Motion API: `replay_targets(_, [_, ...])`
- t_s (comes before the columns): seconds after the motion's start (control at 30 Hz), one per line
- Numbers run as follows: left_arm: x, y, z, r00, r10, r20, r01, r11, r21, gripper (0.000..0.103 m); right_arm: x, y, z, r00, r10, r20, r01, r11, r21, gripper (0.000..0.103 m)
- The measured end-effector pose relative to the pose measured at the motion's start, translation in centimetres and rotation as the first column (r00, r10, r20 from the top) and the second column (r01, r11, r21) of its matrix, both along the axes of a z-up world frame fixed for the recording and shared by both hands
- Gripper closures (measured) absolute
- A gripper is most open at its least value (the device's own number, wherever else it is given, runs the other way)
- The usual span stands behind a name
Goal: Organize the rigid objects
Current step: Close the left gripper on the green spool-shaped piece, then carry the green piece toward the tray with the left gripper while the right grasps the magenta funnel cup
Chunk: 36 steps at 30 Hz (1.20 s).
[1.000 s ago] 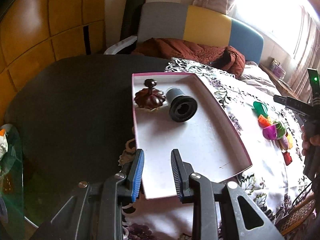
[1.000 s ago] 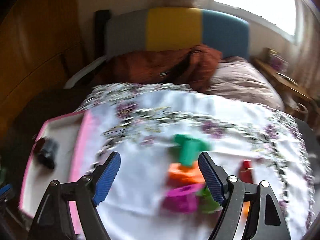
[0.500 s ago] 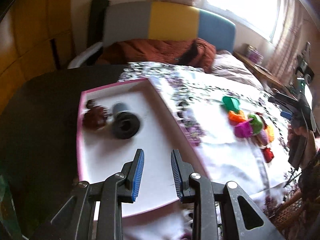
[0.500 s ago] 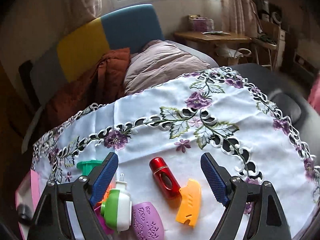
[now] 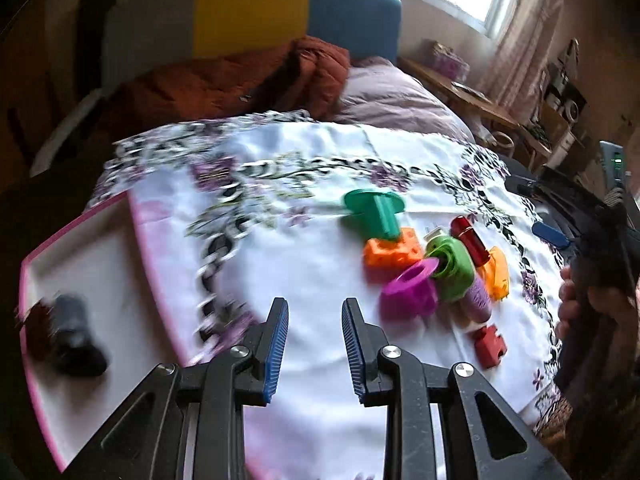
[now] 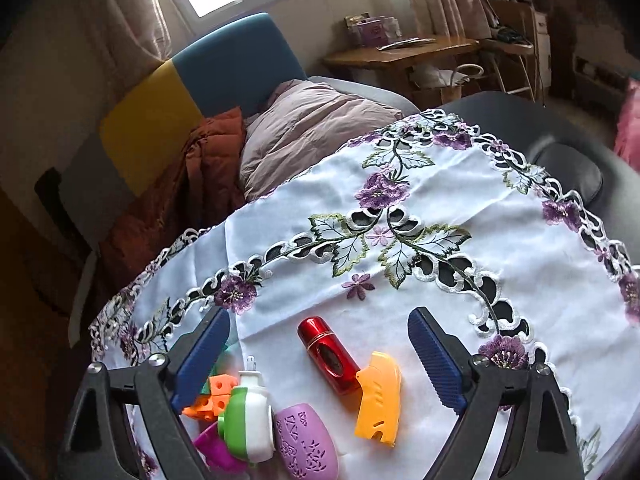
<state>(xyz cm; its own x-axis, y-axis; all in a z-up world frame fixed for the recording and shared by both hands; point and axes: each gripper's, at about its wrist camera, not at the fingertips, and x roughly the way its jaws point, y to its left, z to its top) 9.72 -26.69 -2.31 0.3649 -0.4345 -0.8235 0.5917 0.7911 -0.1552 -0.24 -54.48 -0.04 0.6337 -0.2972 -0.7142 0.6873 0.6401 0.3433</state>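
Observation:
A cluster of small objects lies on the embroidered white cloth: a green spool, an orange holed block, a magenta spool, a green-white plug device, a red cylinder, an orange clip, a purple perforated piece and a red block. My left gripper is open and empty, left of the cluster. My right gripper is wide open, its fingers either side of the red cylinder and orange clip. A pink-rimmed white tray holds a dark cylinder.
A sofa with yellow and blue back panels and a rust-coloured jacket stands behind the table. A wooden side table is at the back right. The dark table edge shows beyond the cloth.
My left gripper has swung right, from over the tray to the cloth near the cluster. My right gripper has swung right, then closed in on the red cylinder and orange clip. Both stay open.

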Motion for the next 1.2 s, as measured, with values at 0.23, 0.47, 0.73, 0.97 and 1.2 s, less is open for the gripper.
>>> replay_targets(0.23, [3.0, -6.3, -1.6, 0.995, -0.080, -0.065, 0.080, 0.997, -0.005, 0.076, -0.2, -0.9, -0.2, 1.000, -0.009, 0.025, 0.008, 0.998, 0.068, 0.009])
replay_targets(0.47, [5.8, -11.0, -3.3, 0.983, -0.117, -0.141, 0.115, 0.993, -0.023, 0.066, 0.0, -1.0, -0.6, 0.999, 0.012, 0.039, -0.016, 0.993, 0.114, 0.009])
replay_targets(0.73, [8.5, -14.4, -6.8, 0.969, -0.084, -0.232, 0.091, 0.996, 0.017, 0.071, 0.0, -1.2, -0.6, 0.998, 0.011, 0.055, -0.018, 0.991, 0.136, 0.008])
replay_targets(0.97, [8.8, -11.2, -5.2, 0.986, -0.047, -0.158, 0.040, 0.998, -0.047, 0.073, 0.6, -0.9, -0.9, 0.999, 0.041, 0.031, -0.045, 0.991, 0.125, 0.008])
replay_targets(1.2, [5.6, -6.2, -2.6, 0.998, -0.026, -0.064, 0.021, 0.997, -0.069, 0.073, 1.1, -0.8, -1.8, 0.998, 0.065, -0.006, -0.063, 0.988, 0.143, 0.008])
